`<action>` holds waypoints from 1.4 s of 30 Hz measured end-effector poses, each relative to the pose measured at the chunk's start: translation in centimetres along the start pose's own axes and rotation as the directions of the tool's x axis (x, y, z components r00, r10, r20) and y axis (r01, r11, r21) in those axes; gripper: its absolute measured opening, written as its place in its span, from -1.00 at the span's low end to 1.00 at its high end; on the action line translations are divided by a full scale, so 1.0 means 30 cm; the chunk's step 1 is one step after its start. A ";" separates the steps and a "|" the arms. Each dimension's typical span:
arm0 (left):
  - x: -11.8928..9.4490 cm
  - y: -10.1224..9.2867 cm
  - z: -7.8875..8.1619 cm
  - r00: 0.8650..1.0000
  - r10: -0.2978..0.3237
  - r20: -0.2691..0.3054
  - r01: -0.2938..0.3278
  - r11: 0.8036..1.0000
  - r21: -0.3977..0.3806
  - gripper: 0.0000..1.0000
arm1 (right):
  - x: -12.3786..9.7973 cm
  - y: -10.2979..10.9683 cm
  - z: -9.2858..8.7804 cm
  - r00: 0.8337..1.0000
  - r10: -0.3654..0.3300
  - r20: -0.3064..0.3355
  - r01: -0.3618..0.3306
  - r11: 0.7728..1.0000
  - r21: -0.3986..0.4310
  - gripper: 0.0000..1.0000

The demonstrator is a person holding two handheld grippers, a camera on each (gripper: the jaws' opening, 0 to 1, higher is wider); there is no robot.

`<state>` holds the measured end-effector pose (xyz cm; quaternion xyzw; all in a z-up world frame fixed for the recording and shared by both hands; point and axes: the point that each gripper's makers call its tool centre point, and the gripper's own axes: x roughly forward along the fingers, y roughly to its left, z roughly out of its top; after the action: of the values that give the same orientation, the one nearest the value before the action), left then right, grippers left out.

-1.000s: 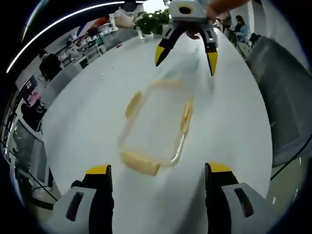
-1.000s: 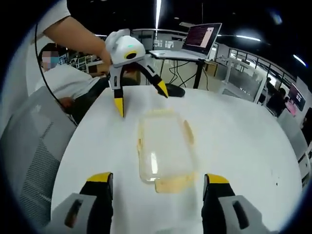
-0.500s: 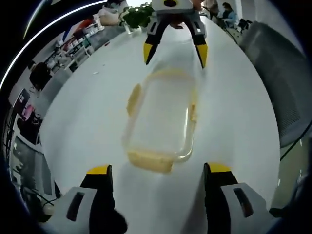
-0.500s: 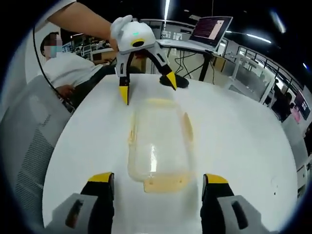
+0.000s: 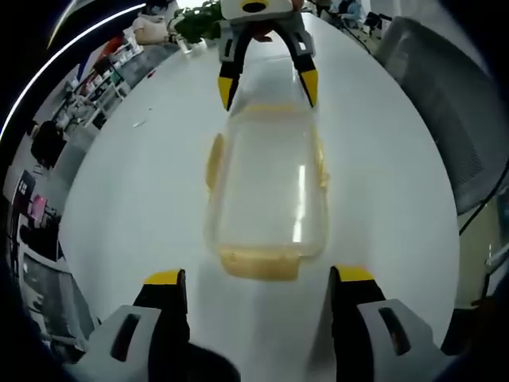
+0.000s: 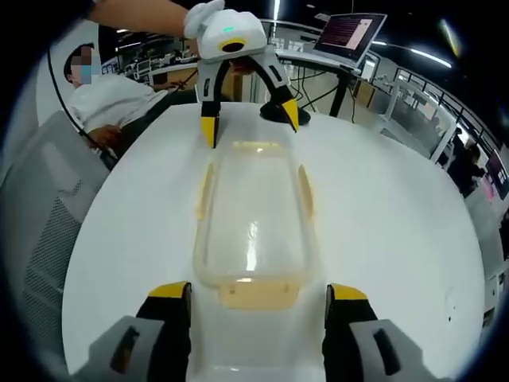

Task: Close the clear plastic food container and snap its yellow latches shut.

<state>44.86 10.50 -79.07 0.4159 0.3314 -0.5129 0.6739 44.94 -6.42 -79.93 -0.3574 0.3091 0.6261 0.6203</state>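
A clear plastic food container with its lid on lies on the round white table, between the two grippers. Yellow latches stick out flat from all its sides; the near end latch lies just ahead of each view's jaws. My left gripper is open at one end of the container, its jaws straddling that end. My right gripper is open at the opposite end, with the end latch between its yellow fingertips.
A grey mesh chair stands by the table's edge. A person's arm holds the left gripper. A seated person, a laptop on a stand and office desks lie beyond the table. Potted plants stand at the table's far end.
Both grippers have closed in on the container from its two ends. The container now lines up with each view's jaws, and each near end latch lies closer to its jaws.
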 end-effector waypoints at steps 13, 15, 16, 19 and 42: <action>0.020 -0.006 0.006 0.997 -0.081 0.005 0.081 0.996 -0.039 0.22 | 0.027 0.006 0.007 0.999 0.051 -0.021 -0.050 0.999 0.021 0.15; 0.022 -0.008 0.003 0.995 -0.095 0.004 0.095 0.994 -0.053 0.20 | 0.027 0.006 0.007 0.998 0.055 -0.021 -0.055 0.998 0.016 0.15; 0.022 -0.010 0.003 0.995 -0.099 0.006 0.100 0.994 -0.052 0.19 | 0.028 0.006 0.007 0.998 0.056 -0.022 -0.056 0.998 0.016 0.13; 0.024 -0.028 0.001 0.991 -0.134 0.005 0.134 0.990 -0.054 0.10 | 0.026 0.008 0.008 0.998 0.061 -0.021 -0.061 0.998 0.004 0.06; 0.024 -0.033 -0.005 0.988 -0.152 -0.024 0.151 0.988 -0.042 -0.24 | 0.020 0.010 0.008 0.996 0.068 -0.052 -0.069 0.997 -0.022 -0.25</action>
<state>44.09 10.23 -79.98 0.3828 0.3815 -0.5502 0.6366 44.65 -5.89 -80.31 -0.3698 0.3293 0.6415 0.5859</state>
